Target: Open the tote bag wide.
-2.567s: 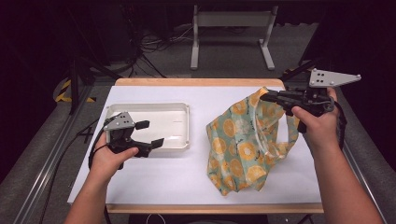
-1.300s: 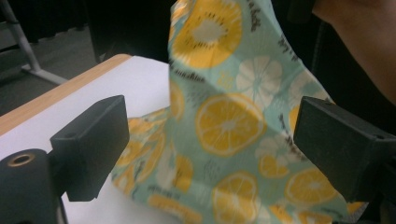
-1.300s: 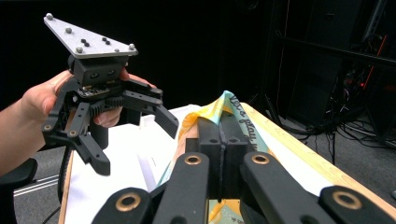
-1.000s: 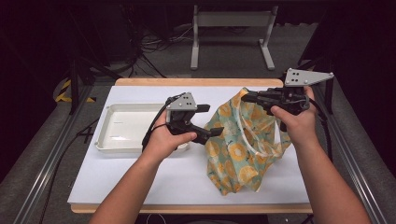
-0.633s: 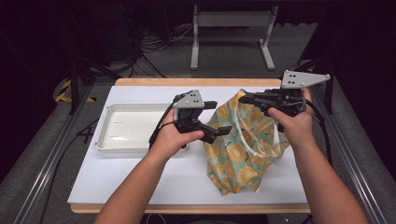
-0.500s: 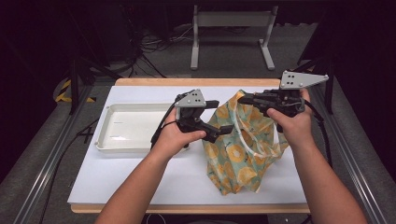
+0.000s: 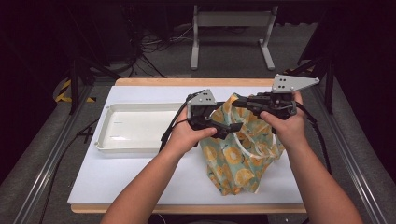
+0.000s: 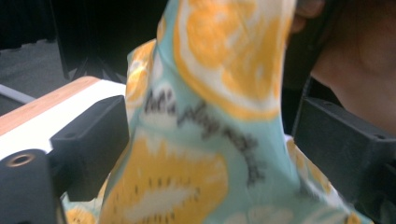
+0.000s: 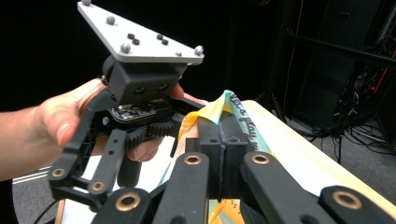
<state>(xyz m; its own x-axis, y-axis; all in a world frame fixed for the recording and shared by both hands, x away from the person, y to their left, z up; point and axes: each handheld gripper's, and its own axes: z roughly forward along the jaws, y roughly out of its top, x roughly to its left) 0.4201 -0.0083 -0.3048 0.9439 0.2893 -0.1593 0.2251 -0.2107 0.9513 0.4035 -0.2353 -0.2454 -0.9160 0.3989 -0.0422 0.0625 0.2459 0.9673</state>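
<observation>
A teal cloth bag printed with orange slices stands slumped on the white table, its top edge lifted. My right gripper is shut on that top edge, and the right gripper view has the hem pinched between its pads. My left gripper has come to the bag's mouth from the left. In the left gripper view a fold of the bag hangs between my wide-set jaws. They have just been closing a little, and the pads do not press the cloth.
A shallow white tray lies on the left half of the white sheet, with the left gripper's cable across its right end. A metal stand is on the floor beyond the table. Rails run along both sides.
My left gripper has moved right, from over the tray to the bag's mouth, and now has cloth between its jaws. The right gripper has kept its hold and drifted slightly left.
</observation>
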